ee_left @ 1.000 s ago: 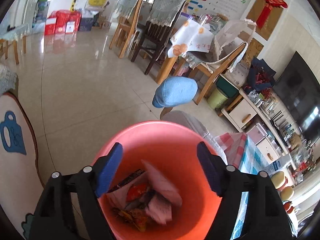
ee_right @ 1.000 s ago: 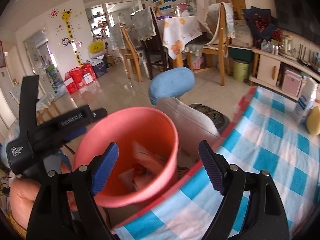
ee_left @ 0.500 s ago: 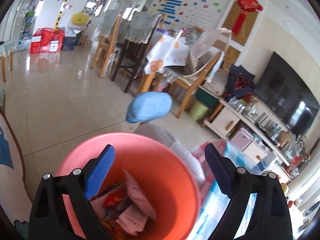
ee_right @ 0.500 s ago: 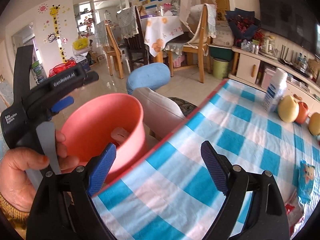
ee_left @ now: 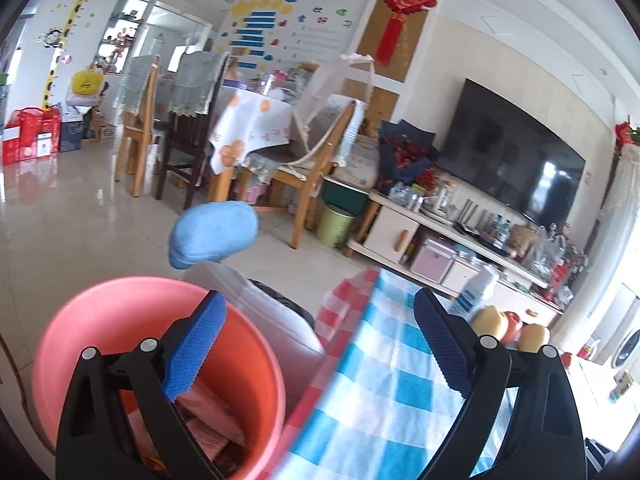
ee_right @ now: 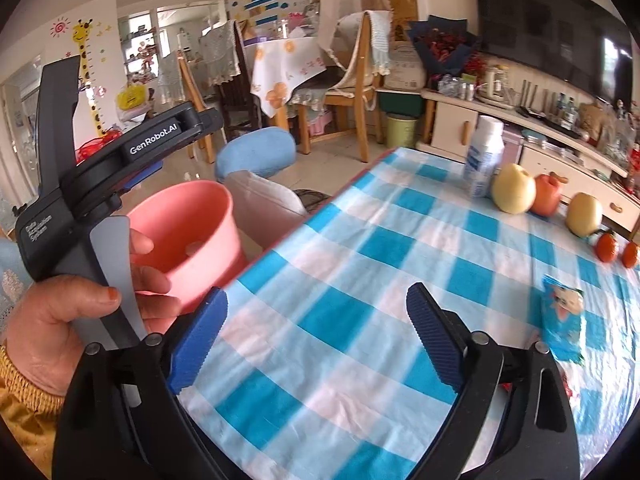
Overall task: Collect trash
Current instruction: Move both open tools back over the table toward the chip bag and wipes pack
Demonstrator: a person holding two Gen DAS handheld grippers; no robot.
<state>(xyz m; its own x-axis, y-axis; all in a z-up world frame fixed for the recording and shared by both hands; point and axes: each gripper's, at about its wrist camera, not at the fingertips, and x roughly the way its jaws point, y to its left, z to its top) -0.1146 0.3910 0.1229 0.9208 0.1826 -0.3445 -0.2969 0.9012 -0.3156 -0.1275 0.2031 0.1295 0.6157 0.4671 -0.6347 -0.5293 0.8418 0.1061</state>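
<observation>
Only right wrist view shows blue wrapper (ee_right: pixel 562 316) on tablecloth (ee_right: pixel 360 280).

checked tablecloth (ee_right: pixel 340 312) bare ahead; fruit (ee_right: pixel 514 194), bottle (ee_right: pixel 484 156) crowd far edge.

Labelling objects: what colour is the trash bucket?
Salmon pink bucket; it shows best in the left wrist view.

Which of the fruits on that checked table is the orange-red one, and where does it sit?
The persimmon between the two pale yellow pears: it alone is deep orange-red and mid-sized. The two tangerines are much smaller.
</observation>
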